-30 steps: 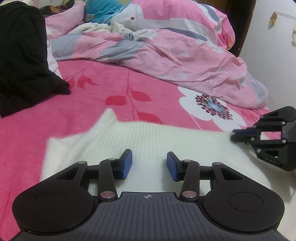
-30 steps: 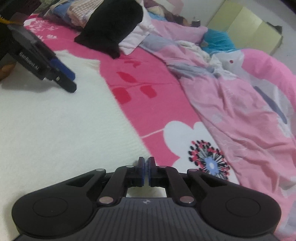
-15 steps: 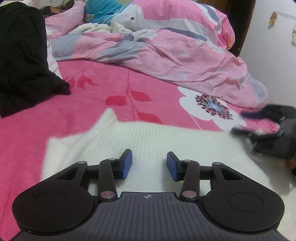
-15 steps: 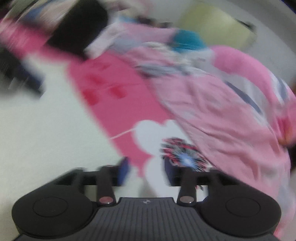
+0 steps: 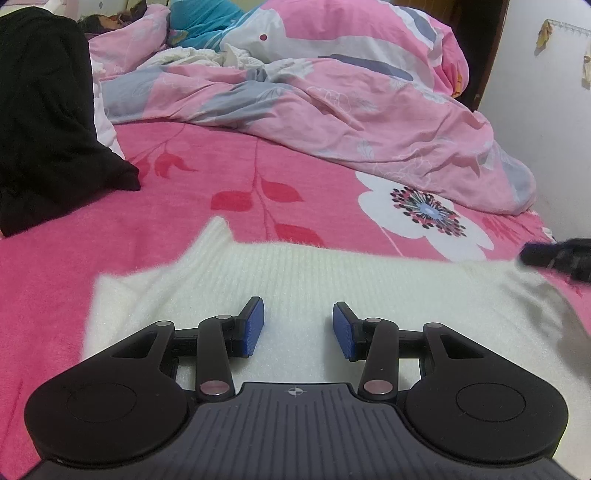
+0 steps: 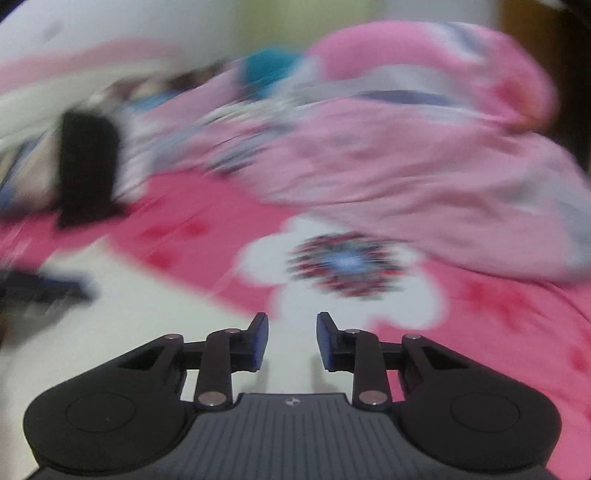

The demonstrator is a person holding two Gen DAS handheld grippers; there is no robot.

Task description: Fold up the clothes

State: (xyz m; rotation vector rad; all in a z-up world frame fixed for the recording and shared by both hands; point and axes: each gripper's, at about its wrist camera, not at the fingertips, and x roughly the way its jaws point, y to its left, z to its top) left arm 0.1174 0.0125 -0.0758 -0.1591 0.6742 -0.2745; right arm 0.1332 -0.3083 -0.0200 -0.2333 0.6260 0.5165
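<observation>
Two claws over the bed, and one white knit garment (image 5: 332, 295) lying flat across the near part of the pink bedspread (image 5: 184, 177), its far edge running side to side with a small peak sticking up toward the left.

Left claw (image 5: 298, 329) sits low over the garment's near middle, blue pads (image 5: 253, 326) parted to a moderate gap with nothing but white knit showing between them; nothing is gripped.

Over at the garment's right end, the right claw (image 6: 291, 341) shows only as a dark blur in the left wrist view (image 5: 554, 254). Its own camera is badly smeared, but the fingers are sharp: jaws apart and closing, with nothing caught between the pads. Below them the garment's white edge meets the bedspread, right by the big white flower print (image 6: 347, 266).

Far side of the bed, a rumpled pink and grey duvet (image 5: 332, 99) is heaped from the middle to the right edge. At the far left, a black garment (image 5: 48, 122) is piled on the bedspread, well apart from the white one. A teal cloth (image 5: 207, 22) peeks out beyond the duvet. White wall (image 5: 546, 129) beyond the bed's right edge.
</observation>
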